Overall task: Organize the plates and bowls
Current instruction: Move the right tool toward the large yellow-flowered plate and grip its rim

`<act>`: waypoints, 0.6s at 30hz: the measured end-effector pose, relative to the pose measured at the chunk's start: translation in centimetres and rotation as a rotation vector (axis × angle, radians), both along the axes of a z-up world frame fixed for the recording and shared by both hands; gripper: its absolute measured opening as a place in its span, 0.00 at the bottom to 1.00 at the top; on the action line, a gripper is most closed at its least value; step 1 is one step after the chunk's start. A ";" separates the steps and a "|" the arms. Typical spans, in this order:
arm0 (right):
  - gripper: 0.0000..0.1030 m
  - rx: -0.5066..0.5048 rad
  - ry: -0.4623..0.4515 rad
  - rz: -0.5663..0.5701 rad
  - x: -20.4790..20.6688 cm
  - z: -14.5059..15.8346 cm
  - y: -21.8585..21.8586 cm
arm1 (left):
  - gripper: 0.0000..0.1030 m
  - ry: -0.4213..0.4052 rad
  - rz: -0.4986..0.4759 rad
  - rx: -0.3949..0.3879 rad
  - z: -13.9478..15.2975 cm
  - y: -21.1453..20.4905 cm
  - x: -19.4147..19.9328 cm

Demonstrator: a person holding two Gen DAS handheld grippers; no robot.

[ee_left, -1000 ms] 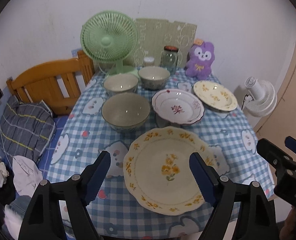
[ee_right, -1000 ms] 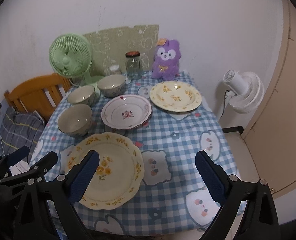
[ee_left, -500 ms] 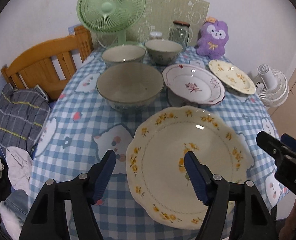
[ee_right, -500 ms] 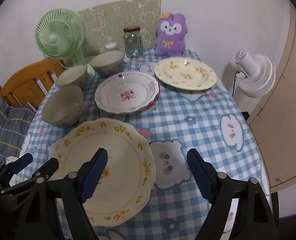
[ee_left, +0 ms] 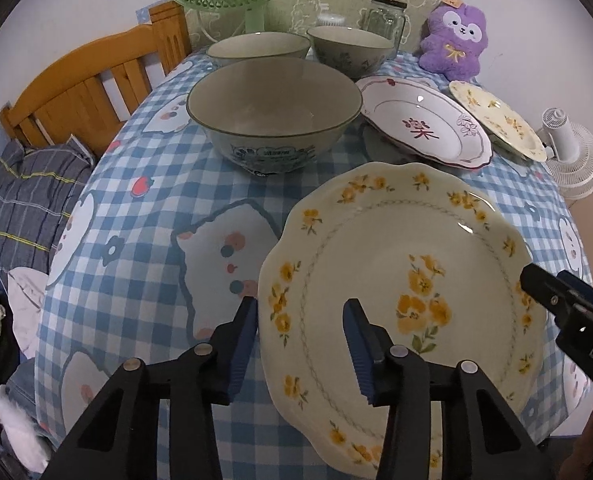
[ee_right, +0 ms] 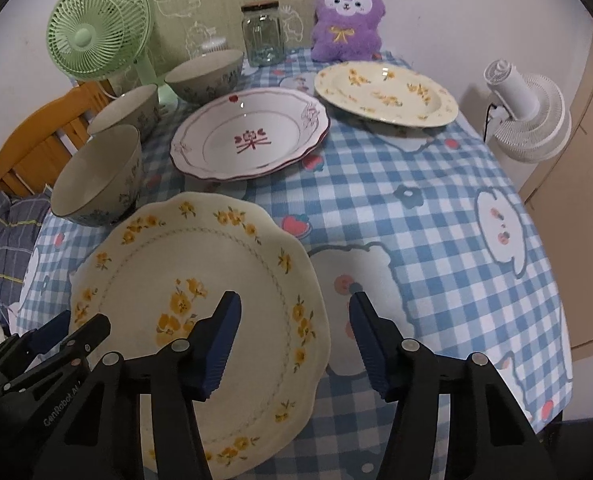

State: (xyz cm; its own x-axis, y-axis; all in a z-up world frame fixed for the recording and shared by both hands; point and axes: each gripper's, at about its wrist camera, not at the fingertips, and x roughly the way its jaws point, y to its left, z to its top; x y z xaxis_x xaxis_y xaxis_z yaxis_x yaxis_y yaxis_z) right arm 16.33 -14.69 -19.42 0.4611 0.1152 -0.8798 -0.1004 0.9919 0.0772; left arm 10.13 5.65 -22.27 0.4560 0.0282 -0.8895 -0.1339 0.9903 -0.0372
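Yellow-flowered plate (ee_left: 400, 300) at my table's near edge, both grippers straddling its rim.
My left gripper (ee_left: 300, 344) at nine o'clock and right gripper (ee_right: 294, 340) at three are closing, not yet gripping; nothing is stacked.

White wall (ee_right: 436, 8), wooden headboard (ee_left: 84, 96) (slatted)

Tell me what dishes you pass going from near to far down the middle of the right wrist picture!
Big yellow-flower plate → white plate with the red mark → glass jar at the back wall.
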 end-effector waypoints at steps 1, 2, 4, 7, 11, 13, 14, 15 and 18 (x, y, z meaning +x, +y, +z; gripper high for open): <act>0.58 -0.002 0.003 0.002 0.1 -0.2 0.1 | 0.43 0.003 0.001 -0.001 -0.1 0.1 0.2; 0.58 -0.004 0.010 0.004 0.2 -0.4 0.2 | 0.43 0.009 0.002 -0.001 -0.3 0.2 0.4; 0.58 0.000 0.020 0.006 0.4 -0.7 0.3 | 0.43 0.019 0.000 -0.005 -0.7 0.4 0.7; 0.58 -0.005 0.039 0.016 0.7 -1.3 0.7 | 0.43 0.032 0.002 -0.011 -1.2 0.4 1.0; 0.58 -0.001 0.066 0.010 1.2 -2.0 0.8 | 0.44 0.047 -0.018 -0.015 -1.6 -0.1 1.2; 0.58 0.003 0.078 0.009 1.4 -2.4 0.9 | 0.44 0.043 -0.023 -0.012 -1.6 -0.1 1.2; 0.58 0.000 0.082 0.010 1.5 -2.5 1.0 | 0.44 0.046 -0.022 -0.016 -1.6 0.0 1.2; 0.58 -0.007 0.082 0.010 1.5 -2.6 1.1 | 0.44 0.050 -0.021 -0.020 -1.6 0.0 1.3; 0.58 -0.025 0.084 0.000 1.7 -2.7 1.3 | 0.45 0.066 -0.017 -0.020 -1.6 -0.1 1.5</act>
State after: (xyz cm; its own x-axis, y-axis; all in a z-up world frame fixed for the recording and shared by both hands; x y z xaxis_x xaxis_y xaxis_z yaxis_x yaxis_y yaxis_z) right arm 17.99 -13.42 -22.16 0.3855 0.0932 -0.9180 -0.0948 0.9936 0.0611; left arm 11.60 5.55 -23.90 0.3970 0.0033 -0.9178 -0.1199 0.9916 -0.0483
